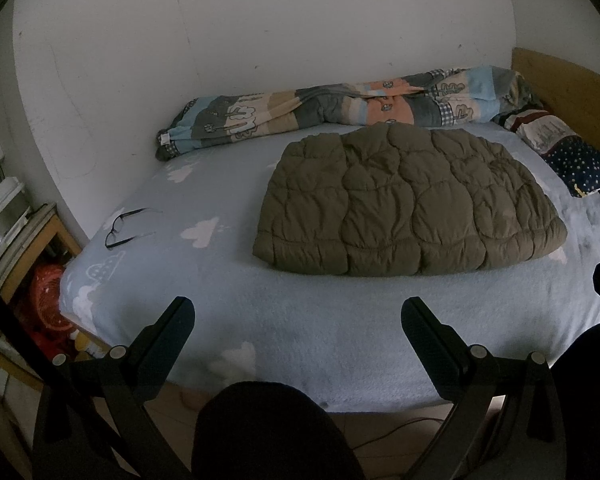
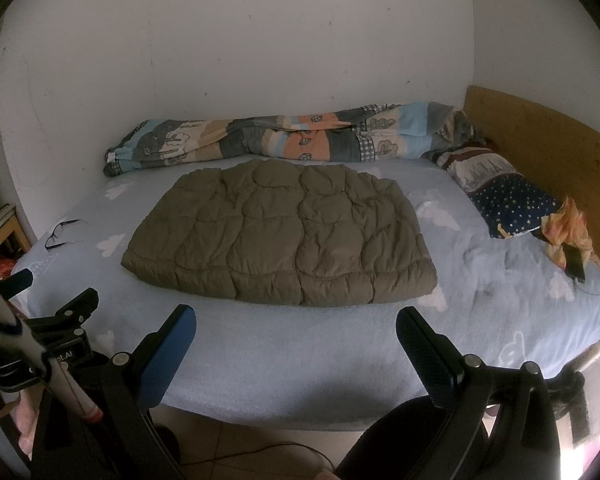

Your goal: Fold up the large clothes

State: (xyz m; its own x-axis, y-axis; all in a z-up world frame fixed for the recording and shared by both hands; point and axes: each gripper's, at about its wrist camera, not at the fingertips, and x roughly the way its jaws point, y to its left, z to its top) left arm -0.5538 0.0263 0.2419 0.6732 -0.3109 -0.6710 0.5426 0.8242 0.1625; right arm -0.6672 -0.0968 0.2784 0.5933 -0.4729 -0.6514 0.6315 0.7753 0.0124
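Olive quilted jacket (image 1: 408, 200) lies folded into a compact slab mid-bed (image 2: 300, 344), so the fold looks done or nearly so; maybe one tidy-up left. Left gripper (image 1: 298, 320) and right gripper (image 2: 296, 326) hover at the near edge, jaws wide apart, holding nothing. Count: one jacket, one rolled blanket (image 2: 284, 138), one pair of glasses (image 1: 124, 226), one pillow (image 2: 508, 200).

Folded jacket (image 2: 284, 240) lies mid-bed (image 2: 300, 360), ahead of my claws. Rolled blanket (image 2: 284, 140) behind it along the wall. Glasses (image 2: 62, 233) on the bed to its left, pillow (image 2: 508, 204) to its right by the headboard (image 2: 540, 152).
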